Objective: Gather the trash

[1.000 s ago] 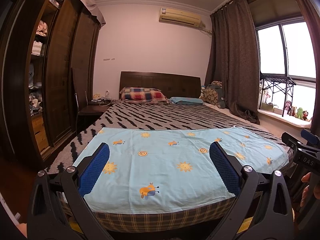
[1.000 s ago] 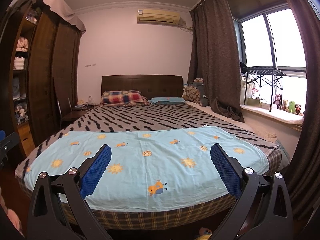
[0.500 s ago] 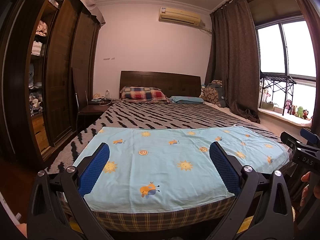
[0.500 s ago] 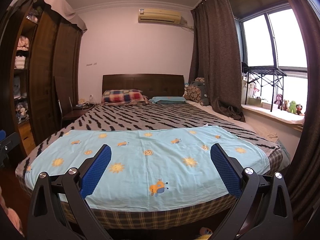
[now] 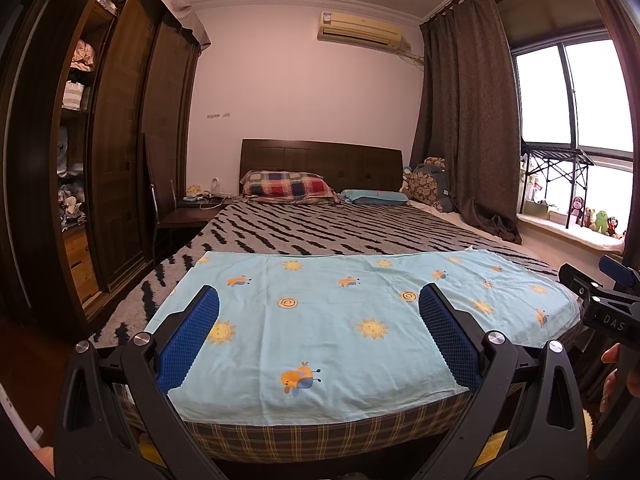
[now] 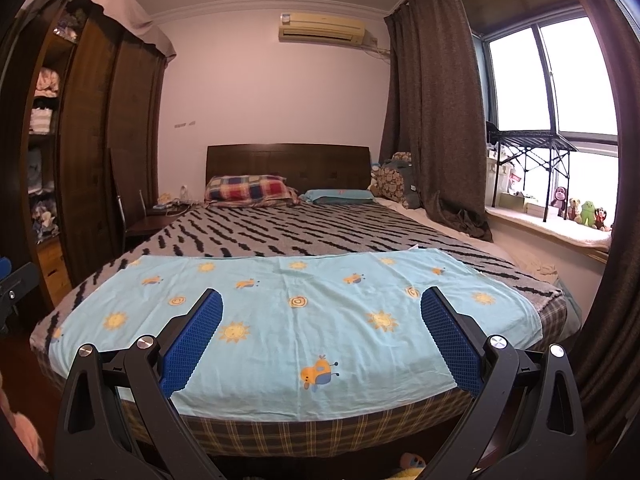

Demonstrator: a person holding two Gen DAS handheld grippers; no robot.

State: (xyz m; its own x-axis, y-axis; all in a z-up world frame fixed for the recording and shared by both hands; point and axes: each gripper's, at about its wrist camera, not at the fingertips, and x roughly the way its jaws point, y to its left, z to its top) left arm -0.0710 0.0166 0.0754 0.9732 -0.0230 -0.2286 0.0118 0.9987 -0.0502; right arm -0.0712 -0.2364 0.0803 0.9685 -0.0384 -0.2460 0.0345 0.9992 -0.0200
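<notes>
Both claws are spread wide and hold nothing: the left claw (image 5: 316, 330) and the right claw (image 6: 320, 330) hover at the foot of the bed (image 6: 320, 236), above the light blue sheet (image 6: 288, 320). No trash can be identified on the bed. A small white scrap (image 6: 414, 247) shows at the far edge of the sheet, window side; whether it is trash cannot be told. If paper, expect it light, soft and crushable: pinch a raised edge, not the sheet beneath
</notes>
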